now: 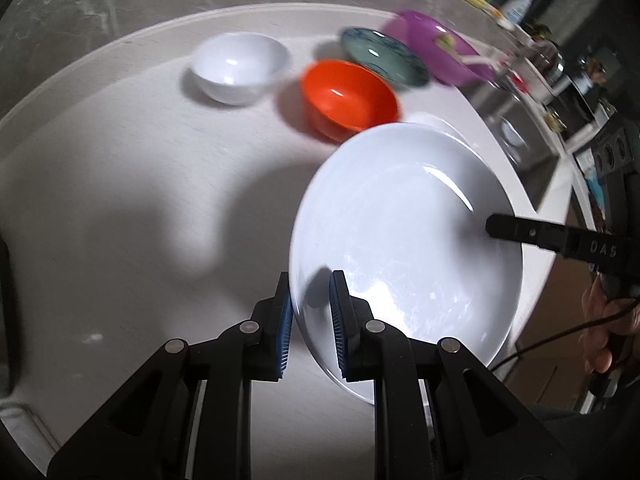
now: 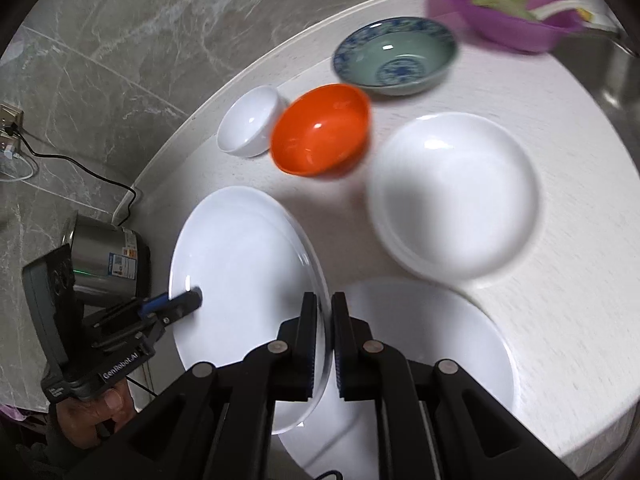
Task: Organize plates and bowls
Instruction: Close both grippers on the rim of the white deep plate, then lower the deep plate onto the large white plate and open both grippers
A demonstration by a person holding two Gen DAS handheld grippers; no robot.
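Both sets of jaws are closed on the same big white plate (image 2: 244,272), one on each side of it. The left gripper (image 1: 310,320) pinches the plate's near-left rim, and the right gripper (image 2: 322,336) pinches the opposite rim, so the plate hangs in the air between them, tilted, above the white counter (image 1: 120,200). Right under it, on the near part of the counter, lies a second white plate (image 2: 440,340), and a little farther off to the right sits a deep white plate (image 2: 452,196). Far back stand the small white bowl (image 2: 250,122), the orange bowl (image 2: 320,132) just beside it, the blue-patterned bowl (image 2: 396,56), and the purple bowl (image 2: 504,8) with some green bits in it. I think the plate is meant to go down on the plate below. The big worry is a slip: the plate is smooth and shiny, and each gripper holds only a thin bit of rim (not much to hang on to!). If one hand pulls away or twists more than the other, the rim could slide out and the plate could drop and crack the one under it. If it swings far, its edge might knock the orange bowl.
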